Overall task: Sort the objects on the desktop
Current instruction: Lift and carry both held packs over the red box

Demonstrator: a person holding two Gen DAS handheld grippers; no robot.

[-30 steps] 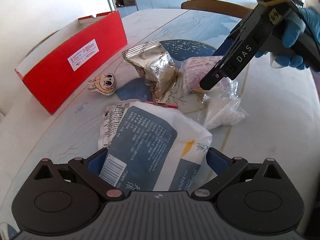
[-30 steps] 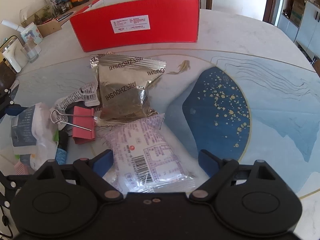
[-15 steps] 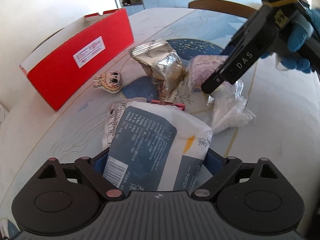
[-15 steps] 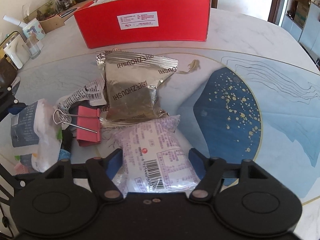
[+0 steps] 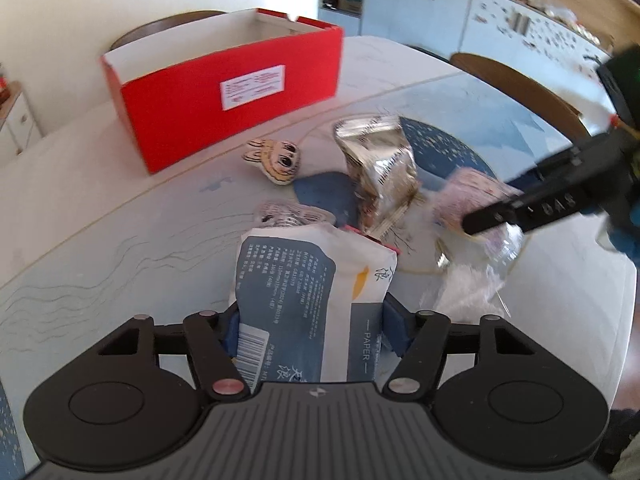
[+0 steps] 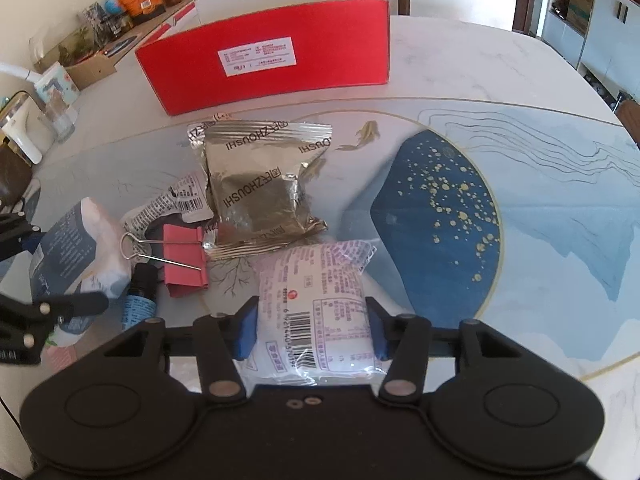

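Both your grippers are closing from wide open: your left gripper (image 5: 312,320) pinches the tissue pack (image 5: 308,300), seemingly tilting it off the table, and your right gripper (image 6: 310,326) squeezes the purple-printed packet (image 6: 316,312). Beyond, the red box (image 6: 264,56) waits.

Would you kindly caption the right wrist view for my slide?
Right gripper closing on a white packet, red box beyond.

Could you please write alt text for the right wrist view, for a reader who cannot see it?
The right gripper is closing its jaws on a white packet with purple print on a marble-patterned table. Beyond lie a silver foil pouch, a pink binder clip and an open red box.
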